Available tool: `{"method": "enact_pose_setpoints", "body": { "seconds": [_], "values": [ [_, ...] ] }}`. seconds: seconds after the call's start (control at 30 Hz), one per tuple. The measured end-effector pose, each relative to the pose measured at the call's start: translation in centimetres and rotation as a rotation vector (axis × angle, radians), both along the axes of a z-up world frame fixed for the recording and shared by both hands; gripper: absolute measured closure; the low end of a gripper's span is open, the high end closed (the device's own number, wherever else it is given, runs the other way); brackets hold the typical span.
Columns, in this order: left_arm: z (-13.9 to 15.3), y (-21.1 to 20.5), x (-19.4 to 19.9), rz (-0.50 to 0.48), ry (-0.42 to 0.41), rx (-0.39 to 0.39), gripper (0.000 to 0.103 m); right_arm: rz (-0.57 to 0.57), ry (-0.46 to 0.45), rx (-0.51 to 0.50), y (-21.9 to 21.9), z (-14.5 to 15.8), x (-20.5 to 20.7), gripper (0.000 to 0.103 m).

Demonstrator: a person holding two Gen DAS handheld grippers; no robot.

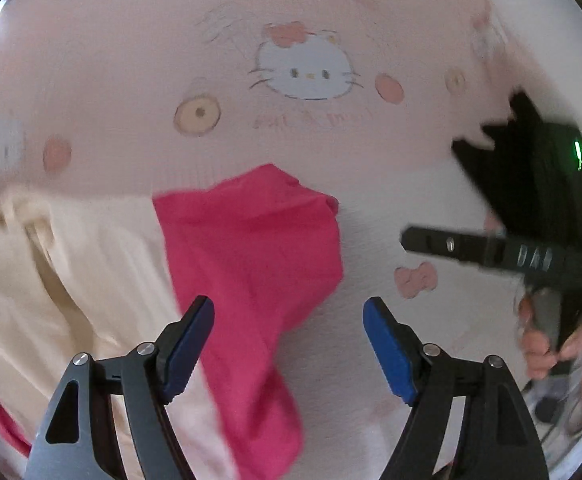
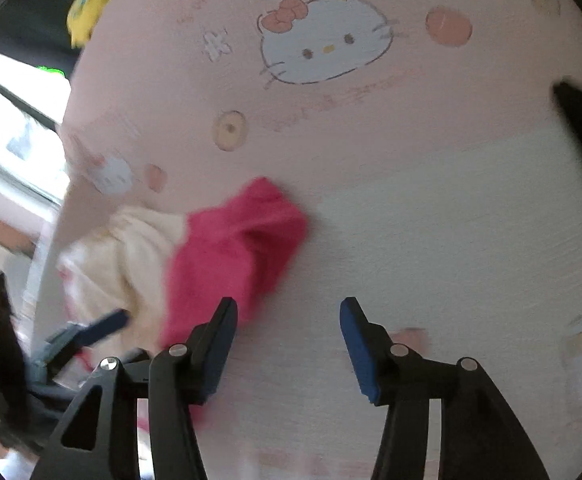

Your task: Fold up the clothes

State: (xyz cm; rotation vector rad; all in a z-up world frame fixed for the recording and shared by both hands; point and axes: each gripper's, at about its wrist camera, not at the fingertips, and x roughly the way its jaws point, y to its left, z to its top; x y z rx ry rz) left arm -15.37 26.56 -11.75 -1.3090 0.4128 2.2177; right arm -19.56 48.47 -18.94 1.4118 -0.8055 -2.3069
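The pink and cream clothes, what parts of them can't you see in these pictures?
- Left wrist view: the garment runs off the bottom and left edges, so its kind and full shape are unknown; the left gripper covers part.
- Right wrist view: blur smears the garment's cream part; the right gripper hides its lower pink end.
- The lettering on the cartoon-cat sheet is too blurred to read.

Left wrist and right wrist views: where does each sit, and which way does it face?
Left wrist: on the left gripper, facing down at the pink-and-cream garment; jaws open, right gripper and a hand at right.
Right wrist: on the right gripper, facing down; jaws open, left gripper at lower left.
Shared: garment, cartoon-cat sheet.
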Motion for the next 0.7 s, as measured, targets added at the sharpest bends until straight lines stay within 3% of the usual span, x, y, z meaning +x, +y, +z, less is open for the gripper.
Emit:
{"method": "enact_pose_setpoints", "body": {
  "seconds": [0.13,0.27,0.43,0.67,0.7],
  "values": [
    [0.6,1.5,0.7,-0.119,0.132,-0.109,0.027,-0.033,-0.051,-0.254,-0.4,-0.2,-1.0,0.039],
    [-1.0,2.2,0.5,-0.162,0.160,-0.139,0.027,-0.066,-0.129,-0.399,-1.5,-1.3,-1.6,0.034],
    [-3.8,2.1,0.3,-0.178,0.118,-0.171,0.027,-0.100,-0.277,-0.383,-3.3,-4.2,-2.0,0.033],
    [-6.0,1.4,-0.5,-0.184,0.158,-0.226,0.027,-0.138,-0.337,-0.437,-4.9,-7.5,-3.4,0.034],
    [-6.2,1.3,-0.7,-0.179,0.158,-0.227,0.027,-0.156,-0.332,-0.430,-4.9,-7.6,-3.4,0.038]
  ]
}}
